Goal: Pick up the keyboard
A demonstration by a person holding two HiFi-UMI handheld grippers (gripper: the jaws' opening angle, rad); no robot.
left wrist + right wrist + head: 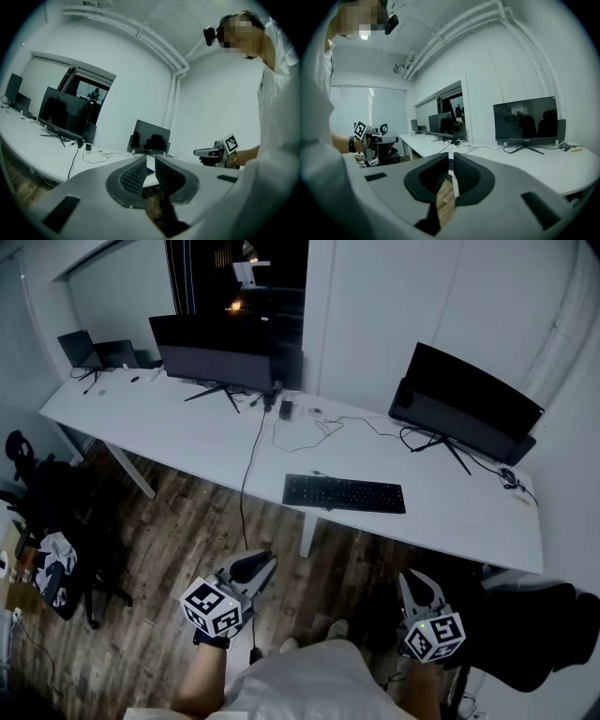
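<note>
A black keyboard (pixel 344 493) lies flat on the long white desk (pixel 178 432), near its front edge and between two monitors. Both grippers hang over the wooden floor, short of the desk and apart from the keyboard. My left gripper (pixel 265 563) points toward the desk below the keyboard's left end. Its jaws stand almost together with a thin slit and nothing between them (pixel 151 159). My right gripper (pixel 412 579) is lower right of the keyboard, its jaws likewise nearly together and empty (pixel 451 157). A sliver of the keyboard (pixel 451 163) shows through that slit.
Two dark monitors (pixel 220 352) (pixel 469 399) stand at the back of the desk, with loose cables (pixel 309 432) between them and a laptop (pixel 80 348) far left. A desk leg (pixel 307 535) drops below the keyboard. Office chairs sit at left (pixel 56 512) and right (pixel 534 624).
</note>
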